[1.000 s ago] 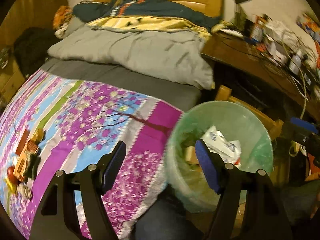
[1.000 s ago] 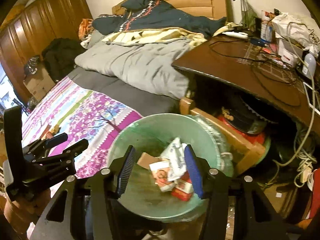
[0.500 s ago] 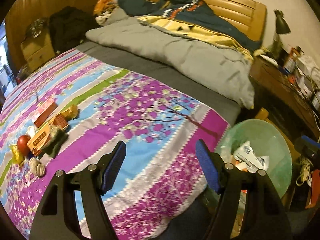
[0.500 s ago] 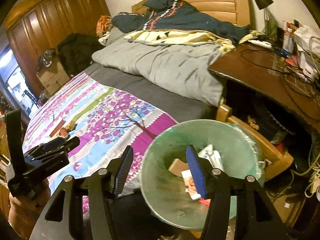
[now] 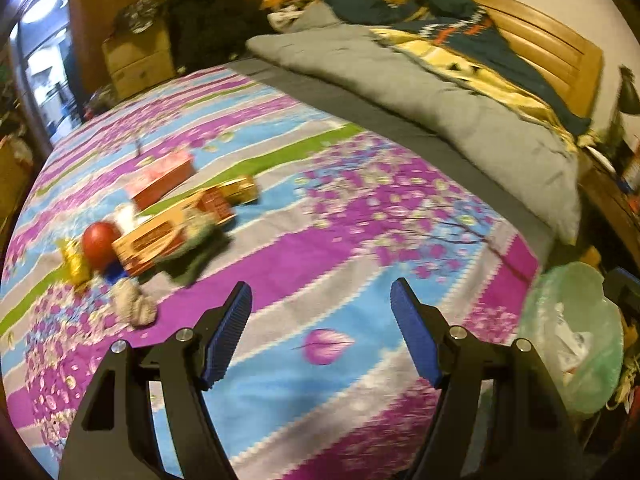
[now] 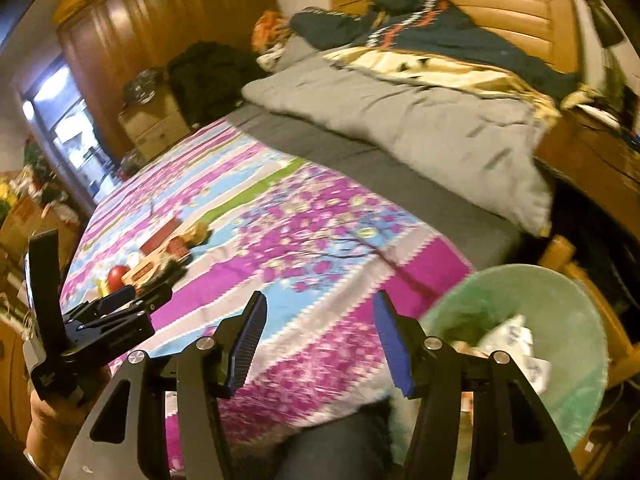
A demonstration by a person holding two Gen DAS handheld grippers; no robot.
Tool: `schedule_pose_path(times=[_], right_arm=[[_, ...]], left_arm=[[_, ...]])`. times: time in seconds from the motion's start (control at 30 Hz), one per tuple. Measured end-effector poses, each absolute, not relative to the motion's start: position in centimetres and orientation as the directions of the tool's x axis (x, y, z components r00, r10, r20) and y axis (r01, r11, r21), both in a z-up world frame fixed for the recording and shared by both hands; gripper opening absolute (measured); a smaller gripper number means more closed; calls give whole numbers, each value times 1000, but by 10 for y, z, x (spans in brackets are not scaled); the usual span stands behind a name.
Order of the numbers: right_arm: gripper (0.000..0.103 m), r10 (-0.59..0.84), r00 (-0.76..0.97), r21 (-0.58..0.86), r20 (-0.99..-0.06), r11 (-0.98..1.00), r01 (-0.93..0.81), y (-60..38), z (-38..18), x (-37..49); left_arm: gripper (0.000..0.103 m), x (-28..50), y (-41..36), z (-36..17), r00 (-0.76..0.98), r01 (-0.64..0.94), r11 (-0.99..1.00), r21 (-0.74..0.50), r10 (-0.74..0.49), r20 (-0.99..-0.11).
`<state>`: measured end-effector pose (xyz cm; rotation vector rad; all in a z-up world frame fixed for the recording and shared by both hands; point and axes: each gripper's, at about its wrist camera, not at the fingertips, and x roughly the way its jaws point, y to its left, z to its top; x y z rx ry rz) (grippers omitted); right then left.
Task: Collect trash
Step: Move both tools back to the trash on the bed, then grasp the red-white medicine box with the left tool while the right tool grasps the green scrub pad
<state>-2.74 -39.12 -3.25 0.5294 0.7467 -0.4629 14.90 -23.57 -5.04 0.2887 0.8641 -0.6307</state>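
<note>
The trash is a small heap of crumpled wrappers and flattened cartons (image 5: 168, 224) on the purple, blue and white flowered bedspread (image 5: 320, 248): an orange-and-red flat cardboard box (image 5: 152, 240), a red-and-white carton (image 5: 162, 178) behind it, a gold foil packet (image 5: 240, 190), a round red ball-like item (image 5: 100, 240), a yellow foil scrap (image 5: 72, 260) and a wadded beige tissue (image 5: 134, 306). Motion blur smears the pile, so the red round thing may be fruit or a toy; I cannot tell which.

From the left hand-held gripper (image 5: 320, 320) the heap lies ahead and off to its left, with the wadded tissue nearest, just beyond the left blue fingertip. The flat orange box runs its long axis diagonally, from near-left up to far-right. The left hand-held gripper is plainly the nearer one; its jaws are spread wide and hold nothing, hovering low over the bedspread and pointing along the bed.

The right hand-held gripper (image 6: 318, 332) is also spread and empty, held at the bed's edge, with the pale green plastic-lined trash bin (image 6: 560, 320) just to its right, already holding white crumpled paper (image 6: 516, 336). In its view the heap (image 6: 160, 260) sits well away, beyond the left one (image 6: 120, 304).

Beyond lie a rumpled grey duvet (image 5: 440, 92) and a wooden headboard (image 5: 552, 48).
</note>
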Motion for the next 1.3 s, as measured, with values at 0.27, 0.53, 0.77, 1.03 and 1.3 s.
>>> schedule_pose_path(times=[0.27,0.53,0.77,1.03,1.3], right_arm=[[63,-96,654,292,-750,840,458,-349,-50,38],[66,-43,603,319,-797,818,479,-354,-87,59],[67,-9,554,327,-832,799,505,-356,-120,70],[67,2,521,319,-854,793,519,-357,-136,81],[67,17,516,304,-857,825,477,-345,-135,93]], left_arm=[[69,204,-174,-84,533,594,796,114,-283,-798],[73,264,-128,-98,601,718,582,381,-243,-761],[79,296,-143,-118,567,812,325,484,-248,-785],[62,325,-167,-156,579,815,138,563,-175,-796],[53,294,-140,-117,541,836,303,458,-315,-780]])
